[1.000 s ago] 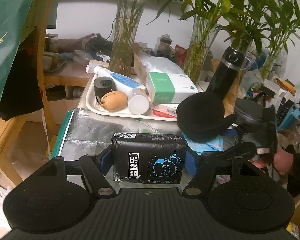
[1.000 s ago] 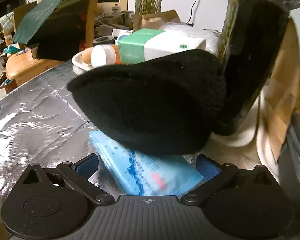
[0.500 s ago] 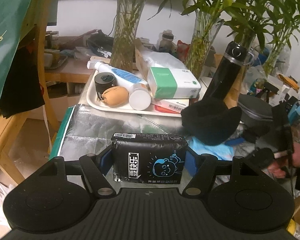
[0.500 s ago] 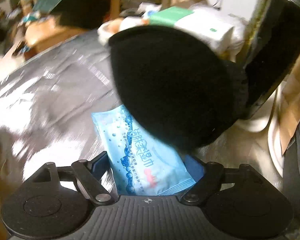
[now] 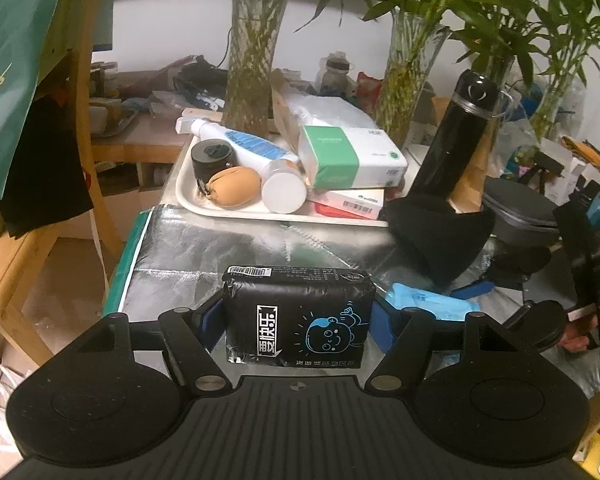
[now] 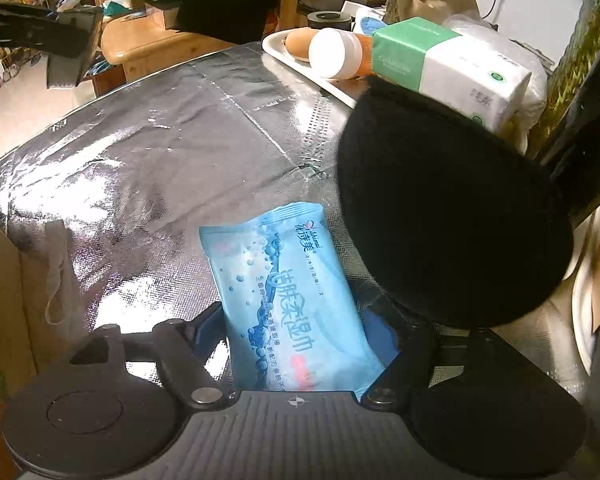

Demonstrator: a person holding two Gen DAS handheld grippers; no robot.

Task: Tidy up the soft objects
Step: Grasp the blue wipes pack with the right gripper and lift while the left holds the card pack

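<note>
Right gripper closing around the blue wipes pack

The left gripper (image 5: pixel 298 320) stayed clamped on the black tissue pack (image 5: pixel 298 314). The right gripper (image 6: pixel 300 344) had swung aside from the black hat (image 6: pixel 452 216); its jaws were closing with the blue wipes pack (image 6: pixel 288 300) between them on the foil surface (image 6: pixel 140 152), grip apparently not yet firm, so a second soft item was nearly secured.

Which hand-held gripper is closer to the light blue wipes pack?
Right. The right hand-held gripper has the blue wipes pack between its closing jaws. The left hand-held gripper is beside it, gripping the black tissue pack.
</note>
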